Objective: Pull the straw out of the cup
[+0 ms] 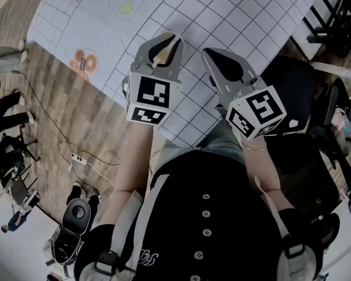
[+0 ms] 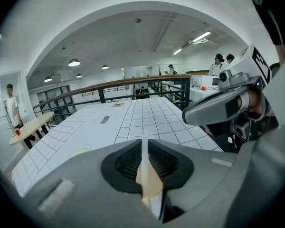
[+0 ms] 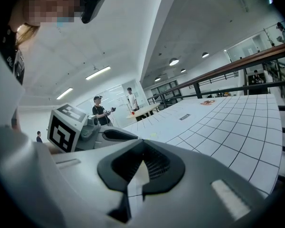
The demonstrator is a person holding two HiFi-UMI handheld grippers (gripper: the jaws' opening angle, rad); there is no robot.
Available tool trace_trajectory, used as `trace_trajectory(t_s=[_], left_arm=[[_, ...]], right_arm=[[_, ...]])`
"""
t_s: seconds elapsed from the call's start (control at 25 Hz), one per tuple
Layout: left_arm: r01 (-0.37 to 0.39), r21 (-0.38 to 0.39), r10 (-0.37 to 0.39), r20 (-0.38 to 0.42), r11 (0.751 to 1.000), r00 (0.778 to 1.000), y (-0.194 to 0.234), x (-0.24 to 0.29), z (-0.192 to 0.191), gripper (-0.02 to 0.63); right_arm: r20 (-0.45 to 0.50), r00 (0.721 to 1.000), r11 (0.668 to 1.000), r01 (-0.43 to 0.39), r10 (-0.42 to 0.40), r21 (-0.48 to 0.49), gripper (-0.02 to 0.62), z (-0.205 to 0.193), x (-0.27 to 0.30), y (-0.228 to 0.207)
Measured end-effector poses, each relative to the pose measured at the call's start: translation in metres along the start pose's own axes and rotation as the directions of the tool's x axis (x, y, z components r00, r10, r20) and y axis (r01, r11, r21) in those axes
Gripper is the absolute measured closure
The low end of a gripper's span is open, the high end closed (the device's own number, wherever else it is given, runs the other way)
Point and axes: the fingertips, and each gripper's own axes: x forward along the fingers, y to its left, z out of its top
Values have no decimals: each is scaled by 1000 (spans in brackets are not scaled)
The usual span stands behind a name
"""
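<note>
No cup or straw shows in any view. Both grippers hover side by side over the near edge of a white gridded table (image 1: 234, 10). My left gripper (image 1: 174, 37) (image 2: 144, 144) has its jaws close together. A thin white strip and a tan patch (image 2: 149, 180) sit in the narrow slit, and I cannot tell whether that is a held thing. It also shows with its marker cube in the right gripper view as the left gripper (image 3: 115, 136). My right gripper (image 1: 207, 52) (image 3: 142, 148) is shut with nothing between its fingers, and it shows at the right of the left gripper view as the right gripper (image 2: 211, 110).
Printed pictures lie flat on the table: a yellow one (image 1: 126, 0) and an orange one (image 1: 83, 61). A black chair (image 1: 295, 84) stands to the right. A power strip and cable (image 1: 79, 158) lie on the wooden floor. A railing (image 2: 133, 82) runs behind the table, with people standing far off.
</note>
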Motion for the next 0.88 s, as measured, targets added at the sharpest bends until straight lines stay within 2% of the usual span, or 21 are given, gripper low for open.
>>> trace_trajectory(t_s=[0.2,0.44,0.68,0.88], left_arm=[[-53,-31,56,108,998,993,8,-32,21,560],[-85,-85,104,247,993,964,10,-76,46,561],[-85,-159,139,371,984,918,8,-121,65,561],[-54,-211,155,497,976,854,4,-162,80,561]], right_arm=[[33,999,999,-11,12,-30,595,12,-9,17],[82,996,996,-20,27,-83,595,30,-23,40],[125,991,991,-22,39,-132,595,44,-40,65],[157,986,985,-22,50,-174,595,54,-53,84]])
